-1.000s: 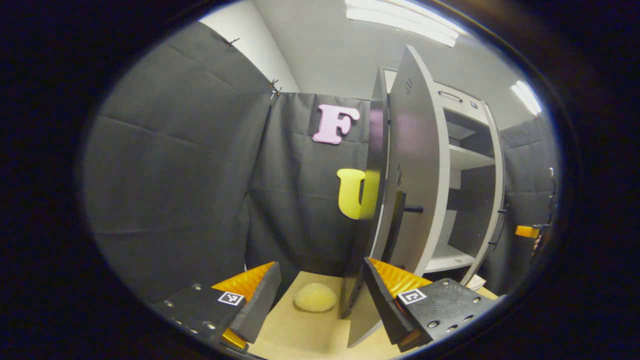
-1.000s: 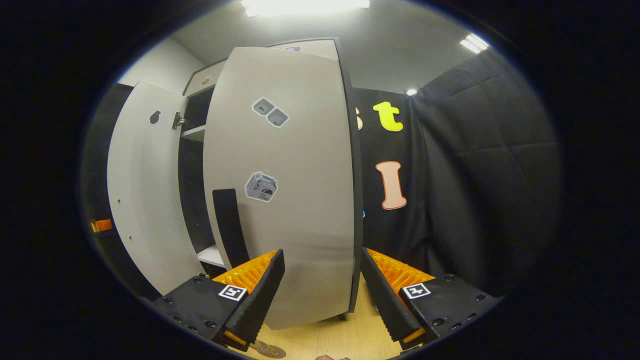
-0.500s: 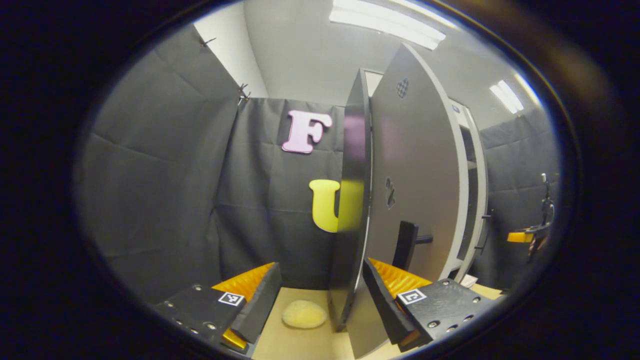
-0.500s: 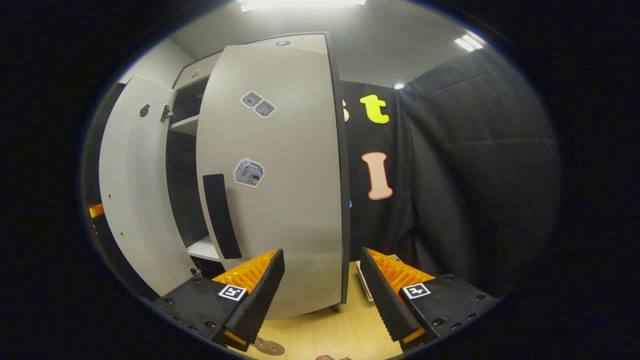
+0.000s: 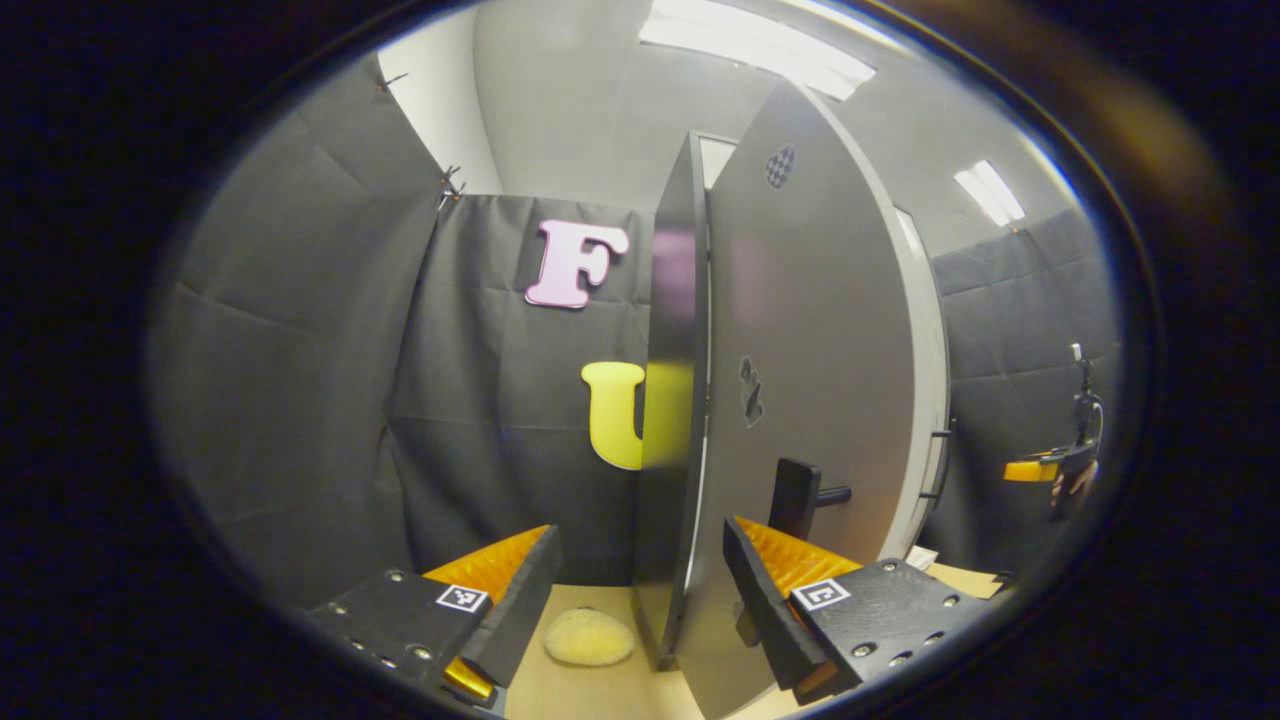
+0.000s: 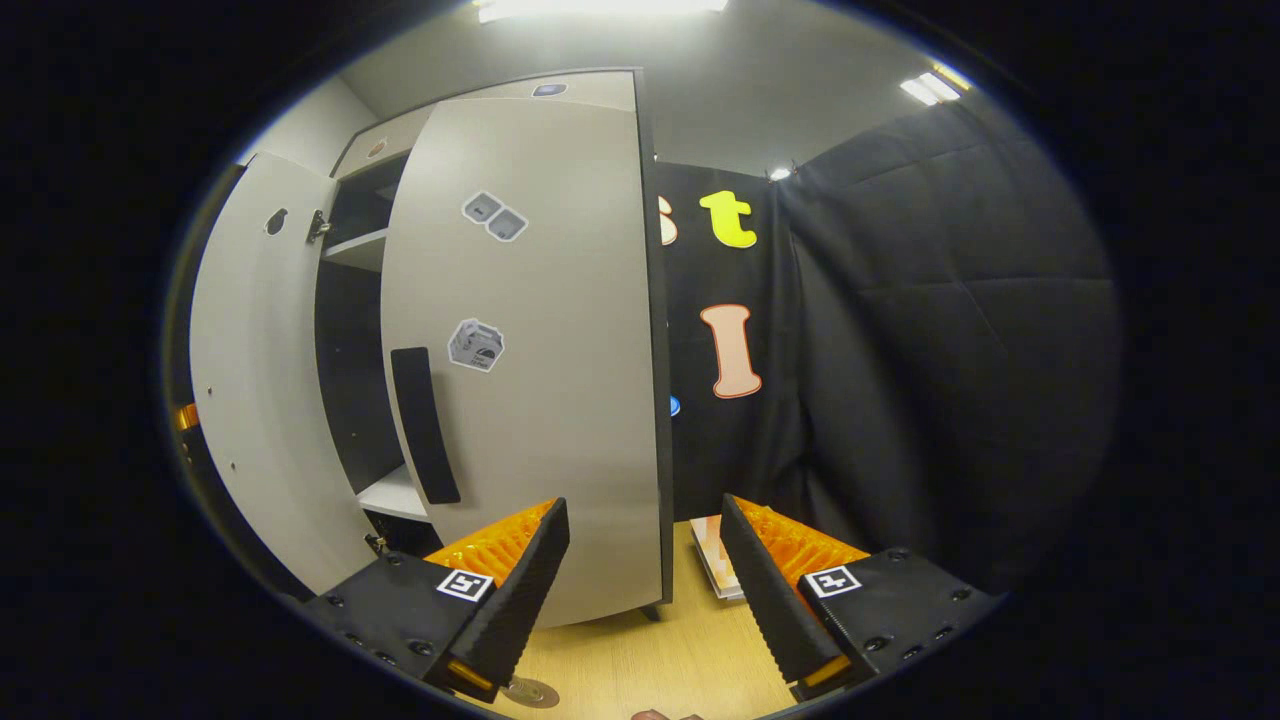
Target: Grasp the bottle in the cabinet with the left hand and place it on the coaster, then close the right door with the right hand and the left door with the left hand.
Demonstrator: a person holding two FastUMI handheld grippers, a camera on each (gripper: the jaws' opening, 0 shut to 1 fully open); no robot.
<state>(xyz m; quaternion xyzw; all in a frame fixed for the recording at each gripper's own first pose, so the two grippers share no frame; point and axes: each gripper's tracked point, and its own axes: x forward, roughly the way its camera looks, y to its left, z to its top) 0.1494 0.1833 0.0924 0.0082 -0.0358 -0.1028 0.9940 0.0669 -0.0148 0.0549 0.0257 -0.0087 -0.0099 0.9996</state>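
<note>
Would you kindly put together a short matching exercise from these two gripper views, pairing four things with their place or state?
Things:
1. left door
2. right door
3. pale round pad
4. left gripper

Places or states:
A. lies flat on the wooden table, left of the door's edge
B. jaws open, straddling the edge of a door
C. bears a bar handle that stands out on a stub, low on its face
D. bears a flat dark handle strip and small stickers

Pairs: 1-C, 2-D, 3-A, 4-B
</note>
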